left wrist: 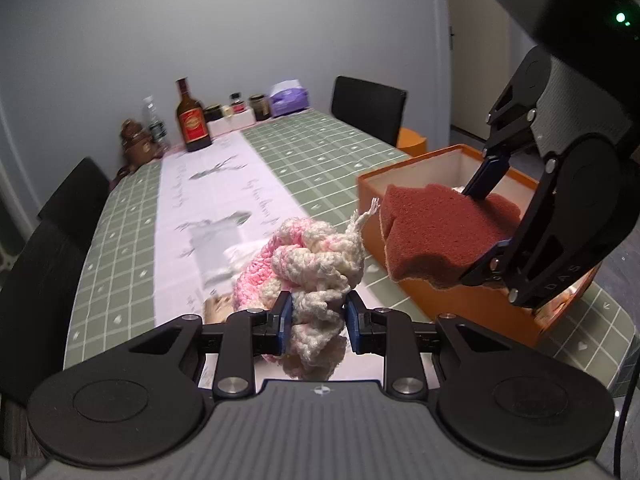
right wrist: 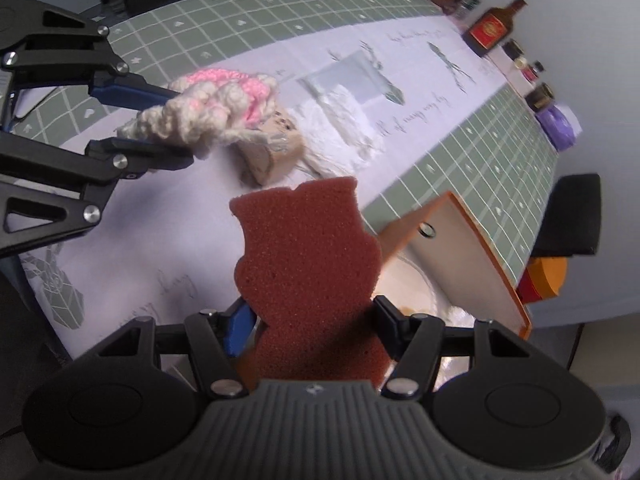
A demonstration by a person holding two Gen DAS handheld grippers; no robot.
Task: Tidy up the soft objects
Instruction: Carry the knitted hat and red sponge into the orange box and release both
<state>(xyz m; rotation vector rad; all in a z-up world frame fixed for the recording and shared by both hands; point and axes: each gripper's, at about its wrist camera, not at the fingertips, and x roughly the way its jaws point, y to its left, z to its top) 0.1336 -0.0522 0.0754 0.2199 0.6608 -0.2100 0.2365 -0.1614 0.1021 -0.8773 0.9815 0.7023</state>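
My left gripper (left wrist: 317,322) is shut on a pink and cream crocheted piece (left wrist: 316,264) and holds it above the table; it also shows in the right wrist view (right wrist: 208,110). My right gripper (right wrist: 314,330) is shut on a brown-red shaped sponge (right wrist: 306,256). In the left wrist view the sponge (left wrist: 436,232) hangs at the near edge of the orange box (left wrist: 460,308), partly over its opening. White soft items lie inside the box (right wrist: 408,280).
A beige soft object (right wrist: 272,156) and white crumpled cloth (right wrist: 344,120) lie on the pale table runner (left wrist: 208,192). Bottles and jars (left wrist: 194,120) and a purple tissue pack (left wrist: 289,98) stand at the far end. Black chairs (left wrist: 368,108) surround the table.
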